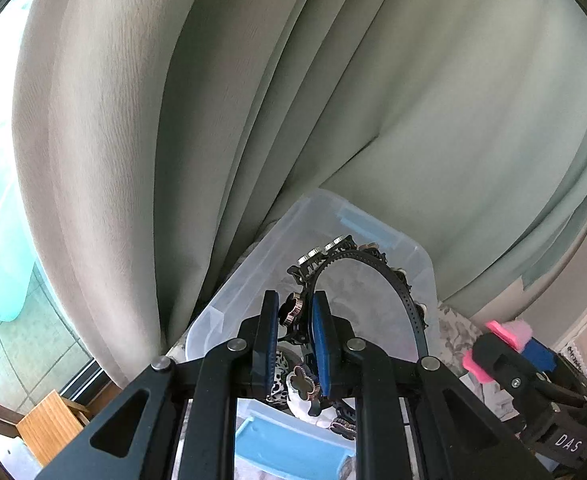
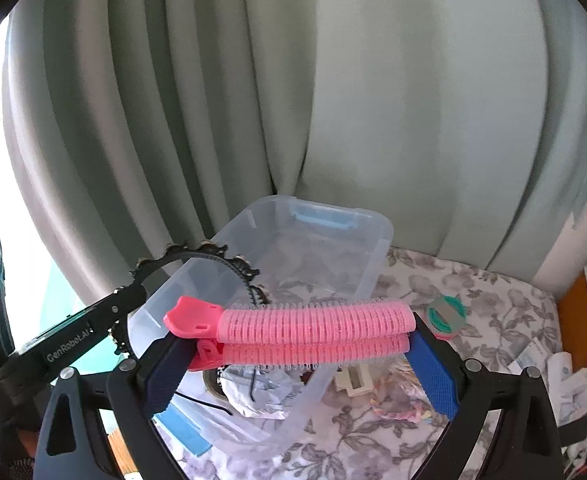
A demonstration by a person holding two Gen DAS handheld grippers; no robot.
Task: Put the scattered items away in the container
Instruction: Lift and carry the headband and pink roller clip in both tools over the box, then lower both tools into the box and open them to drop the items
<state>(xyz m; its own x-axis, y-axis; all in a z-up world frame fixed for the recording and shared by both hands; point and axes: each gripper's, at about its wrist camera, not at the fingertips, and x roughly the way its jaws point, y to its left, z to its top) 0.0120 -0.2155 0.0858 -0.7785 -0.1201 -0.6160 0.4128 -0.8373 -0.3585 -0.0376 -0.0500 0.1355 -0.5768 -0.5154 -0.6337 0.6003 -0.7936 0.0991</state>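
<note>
Left gripper (image 1: pixel 296 334): jaws drawn narrow on one end of a black headband (image 1: pixel 377 276), blue ribbed pads clamped on the band near a clover-shaped charm.
Headband: thin arched plastic strip with comb teeth inside and metal-edged charms along the outside; it arcs up over the open container. Likely light and springy; a grip at one end lets the free end swing, and the charms could snag the rim.
Right gripper (image 2: pixel 297 340): jaws wide, holding a pink roller clip (image 2: pixel 305 326) lengthwise, one pad at each end.
Roller clip: two bristly hook-covered cylinders on a smooth plastic hinge. Probably very light, stiff along its length, grippy rather than slippery; the end-to-end hold looks stable but could pivot.
Container (image 2: pixel 373 252): clear, thin-walled plastic box with pale blue latches, just beyond both grippers, holding some small items.
Tablecloth (image 2: pixel 493 304): floral grey fabric, with a roll of tape (image 2: pixel 445 316) and small scattered bits.
Curtain (image 2: pixel 333 100): pale green, heavy folds behind.
</note>
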